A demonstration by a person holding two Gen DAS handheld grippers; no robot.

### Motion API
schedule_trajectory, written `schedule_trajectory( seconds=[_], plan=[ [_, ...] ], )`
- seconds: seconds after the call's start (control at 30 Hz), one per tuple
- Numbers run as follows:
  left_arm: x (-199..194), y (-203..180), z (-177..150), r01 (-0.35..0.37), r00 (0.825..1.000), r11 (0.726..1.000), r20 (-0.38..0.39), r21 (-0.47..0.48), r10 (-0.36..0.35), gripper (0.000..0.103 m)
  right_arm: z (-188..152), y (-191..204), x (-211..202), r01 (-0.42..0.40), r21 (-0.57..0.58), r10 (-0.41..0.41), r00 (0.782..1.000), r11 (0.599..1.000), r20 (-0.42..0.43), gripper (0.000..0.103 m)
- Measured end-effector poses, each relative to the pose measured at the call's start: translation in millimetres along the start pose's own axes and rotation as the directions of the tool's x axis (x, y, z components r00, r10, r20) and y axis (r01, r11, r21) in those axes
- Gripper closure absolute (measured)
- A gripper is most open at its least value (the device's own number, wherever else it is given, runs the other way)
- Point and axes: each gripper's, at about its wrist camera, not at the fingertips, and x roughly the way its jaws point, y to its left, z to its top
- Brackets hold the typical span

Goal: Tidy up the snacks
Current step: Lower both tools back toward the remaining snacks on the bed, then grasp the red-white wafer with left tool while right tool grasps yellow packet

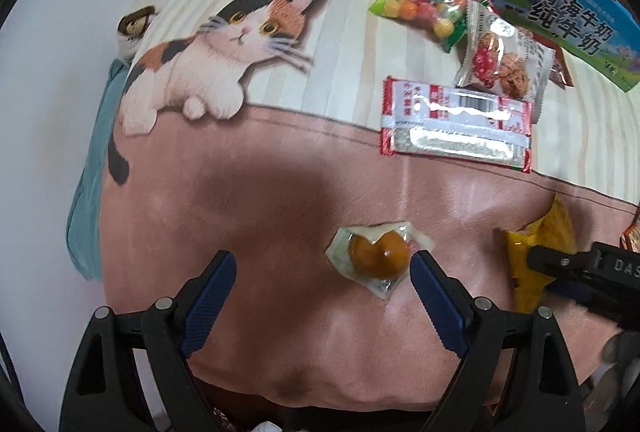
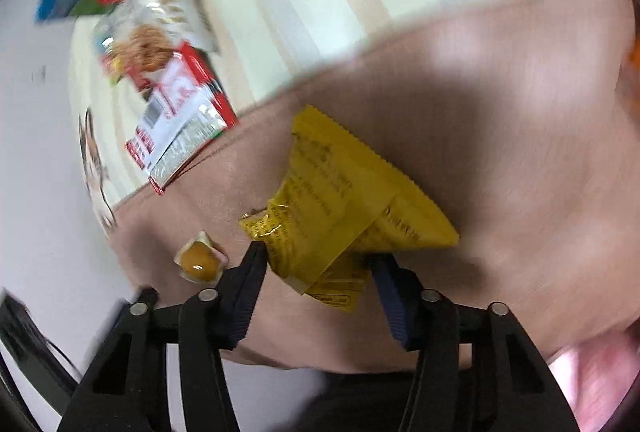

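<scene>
A: Snacks lie on the cat blanket [image 1: 280,159]; the yellow packet [image 2: 340,207], below the red-edged packet [image 2: 180,119], sits between the right claw [image 2: 320,264] pads, light and crinkly. Best pinched at its crimped edge?

B: Probably. Left claw [image 1: 322,268] gapes wide beside the vacuum-sealed egg [image 1: 378,256]. The milk carton [image 1: 560,3] reads 青海牛奶 纯牛奶.

1. The yellow packet [image 2: 340,207] is seen to be of glossy, crinkled film with saw-cut edges.
2. The brown egg [image 1: 378,256] is sealed in clear, shiny plastic wrap.
3. The red-and-white packet [image 1: 456,125], at 1 o'clock from the egg, is of reflective foil-like film.
4. The cloth cover [image 1: 280,191] is matt and soft, with a printed cat.
5. The left tongs [image 1: 322,272] are of matt black plastic, fitted with ribbed blue pads and metal pins.
</scene>
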Motion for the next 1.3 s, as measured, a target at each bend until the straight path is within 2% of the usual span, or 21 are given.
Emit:
schedule_trajectory(
  seconds=[0.07, 0.17, 0.23, 0.27, 0.3, 0.33, 0.4, 0.5, 0.6, 0.67, 0.7, 0.8, 0.97, 1.03, 1.07, 1.1, 1.17, 1.23, 1.27, 1.3],
  plan=[
    [0.1, -4.8, 3.7, -0.003, 1.000, 1.000, 0.009, 0.016, 0.003, 0.014, 11.8, 7.6, -9.7, 0.082, -0.100, -0.080, 0.996, 0.992, 0.031, 0.048],
    [5.5, -11.6, 9.1, 0.000, 1.000, 0.999, -0.005, 0.037, 0.000, 0.014, 17.0, 23.9, -11.9, 0.239, -0.279, -0.229, 0.971, 0.930, 0.070, 0.048],
    [10.2, -15.3, 12.7, 0.008, 1.000, 0.999, -0.020, 0.046, -0.007, 0.014, 13.8, 29.5, -12.7, 0.298, -0.314, -0.281, 0.955, 0.902, 0.100, 0.038],
    [11.5, -19.7, 14.5, 0.006, 1.000, 0.998, -0.023, 0.068, -0.004, 0.014, 12.0, 31.5, -13.0, 0.306, -0.308, -0.285, 0.952, 0.901, 0.110, 0.022],
    [10.0, -24.8, 15.6, -0.004, 1.000, 0.996, -0.020, 0.091, 0.006, 0.014, 10.3, 31.5, -13.4, 0.294, -0.296, -0.272, 0.956, 0.909, 0.112, 0.015],
    [13.0, -25.6, 18.7, -0.007, 1.000, 0.994, -0.013, 0.110, 0.008, 0.014, 9.6, 30.3, -13.8, 0.263, -0.276, -0.243, 0.964, 0.924, 0.106, 0.015],
    [10.4, -43.8, 29.2, -0.029, 0.999, 0.973, 0.031, 0.230, 0.022, 0.014, 14.1, 21.4, -14.0, 0.180, -0.203, -0.168, 0.983, 0.962, 0.075, 0.015],
    [11.3, -73.6, 41.3, -0.089, 0.994, 0.901, 0.096, 0.424, 0.053, 0.014, 15.0, 12.1, -8.7, 0.117, -0.125, -0.111, 0.992, 0.985, 0.056, 0.015],
    [21.4, -99.0, 52.5, -0.133, 0.989, 0.795, 0.130, 0.591, 0.068, 0.014, 14.5, 6.2, -6.3, 0.103, -0.117, -0.098, 0.994, 0.988, 0.046, 0.015],
    [31.6, -114.4, 57.9, -0.169, 0.984, 0.707, 0.153, 0.687, 0.086, 0.014, 16.7, 3.2, -7.9, 0.106, -0.119, -0.101, 0.994, 0.987, 0.046, 0.015],
    [35.4, -121.0, 59.0, -0.168, 0.985, 0.669, 0.153, 0.724, 0.082, 0.014, 18.1, 1.7, -9.4, 0.106, -0.119, -0.101, 0.994, 0.987, 0.047, 0.015],
    [44.4, -136.7, 61.7, -0.140, 0.990, 0.580, 0.130, 0.803, 0.058, 0.014, 25.9, -6.4, -17.5, 0.101, -0.108, -0.096, 0.994, 0.989, 0.047, 0.015],
    [46.0, -163.6, 57.8, -0.065, 0.997, 0.458, 0.071, 0.887, 0.006, 0.014, 33.0, -13.0, -21.5, 0.089, -0.093, -0.087, 0.996, 0.992, 0.027, 0.015],
    [47.8, -168.4, 53.6, -0.075, 0.997, 0.434, 0.079, 0.898, 0.008, 0.021, 35.3, -13.5, -25.0, 0.086, -0.085, -0.083, 0.996, 0.993, 0.040, 0.015],
    [47.9, -168.4, 53.6, -0.050, 0.998, 0.443, 0.055, 0.895, 0.001, 0.031, 37.8, -11.6, -24.7, 0.086, -0.083, -0.083, 0.996, 0.993, 0.046, 0.015],
    [47.4, -167.8, 55.3, -0.041, 0.999, 0.471, 0.045, 0.881, 0.002, 0.032, 39.4, -12.0, -26.6, 0.083, -0.077, -0.079, 0.995, 0.994, 0.054, 0.015],
    [44.5, -162.8, 61.2, 0.007, 1.000, 0.554, 0.002, 0.832, -0.015, 0.034, 42.2, -15.4, -31.4, 0.079, -0.066, -0.075, 0.995, 0.995, 0.064, 0.015],
    [45.7, -150.4, 73.3, 0.061, 0.998, 0.686, -0.065, 0.725, -0.020, 0.035, 44.1, -17.7, -34.6, 0.076, -0.055, -0.072, 0.994, 0.996, 0.081, 0.016],
    [49.7, -139.9, 75.7, 0.091, 0.995, 0.736, -0.095, 0.670, -0.037, 0.035, 45.5, -17.4, -34.6, 0.083, -0.056, -0.078, 0.993, 0.995, 0.085, 0.019],
    [53.2, -124.8, 83.0, 0.148, 0.984, 0.832, -0.165, 0.535, -0.069, 0.035, 48.2, -17.5, -34.9, 0.089, -0.059, -0.084, 0.993, 0.994, 0.089, 0.026]
  ],
)
